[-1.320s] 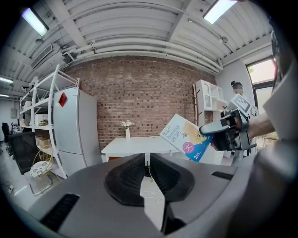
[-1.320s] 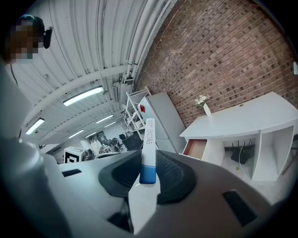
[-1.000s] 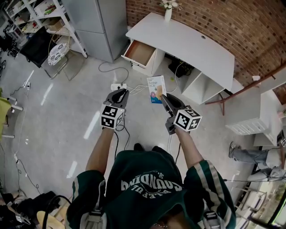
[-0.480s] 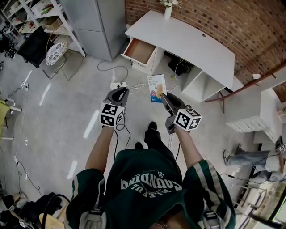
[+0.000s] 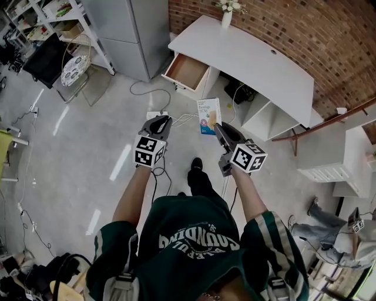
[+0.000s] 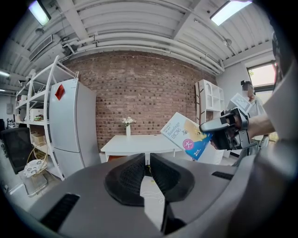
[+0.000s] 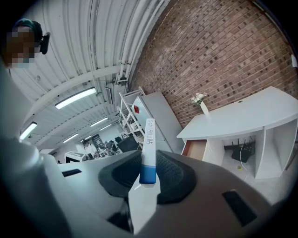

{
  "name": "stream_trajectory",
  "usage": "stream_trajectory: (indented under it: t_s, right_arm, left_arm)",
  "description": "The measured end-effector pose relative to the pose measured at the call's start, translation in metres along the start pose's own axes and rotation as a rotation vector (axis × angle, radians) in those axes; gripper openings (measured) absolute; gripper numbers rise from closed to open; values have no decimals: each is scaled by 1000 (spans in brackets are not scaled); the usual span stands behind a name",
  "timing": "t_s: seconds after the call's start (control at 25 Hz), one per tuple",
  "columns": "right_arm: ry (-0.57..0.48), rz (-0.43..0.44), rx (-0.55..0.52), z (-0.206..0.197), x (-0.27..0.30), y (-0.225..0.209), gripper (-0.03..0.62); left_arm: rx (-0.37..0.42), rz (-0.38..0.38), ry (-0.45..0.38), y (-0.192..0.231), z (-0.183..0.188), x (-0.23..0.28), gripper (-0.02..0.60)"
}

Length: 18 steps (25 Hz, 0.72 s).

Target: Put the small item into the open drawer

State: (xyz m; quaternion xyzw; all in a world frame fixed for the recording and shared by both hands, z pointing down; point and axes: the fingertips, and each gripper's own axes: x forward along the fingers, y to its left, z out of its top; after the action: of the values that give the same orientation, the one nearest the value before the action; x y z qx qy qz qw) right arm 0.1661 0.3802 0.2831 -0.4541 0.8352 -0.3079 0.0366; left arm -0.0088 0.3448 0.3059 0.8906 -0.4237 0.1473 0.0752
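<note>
A flat white-and-blue bandage box (image 5: pixel 208 116) stands upright in my right gripper (image 5: pixel 218 131), which is shut on the box's lower blue edge (image 7: pixel 148 169). The open drawer (image 5: pixel 187 72) sticks out from the left end of a white desk (image 5: pixel 258 56), and its brown inside looks bare. It lies ahead of the box and some way off; in the right gripper view the drawer (image 7: pixel 196 148) shows to the right of the box. My left gripper (image 5: pixel 157 126) hangs level with the right one, its pads (image 6: pixel 128 174) together with nothing between them. The box (image 6: pixel 186 135) also shows in the left gripper view.
A vase of flowers (image 5: pixel 227 17) stands on the desk's far corner. A power strip and cables (image 5: pixel 157 114) lie on the floor below my grippers. A grey fridge (image 5: pixel 126 32) and a white shelf rack (image 5: pixel 56 17) stand to the left. Open white cubbies (image 5: pixel 264 120) sit under the desk.
Both grippers have stayed put, the box still held. The person's shoe has stepped forward between the arms, and the desk sits slightly nearer in view.
</note>
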Motion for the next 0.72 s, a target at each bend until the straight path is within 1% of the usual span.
stream_trajectory:
  t_s: [0.44, 0.72]
  right_arm:
    - [39, 30, 15, 46, 72, -44, 110]
    - [71, 53, 22, 67, 108, -80, 110]
  left_arm:
    - [-27, 32, 20, 50, 24, 72, 45]
    - [-57, 68, 33, 69, 30, 113, 44]
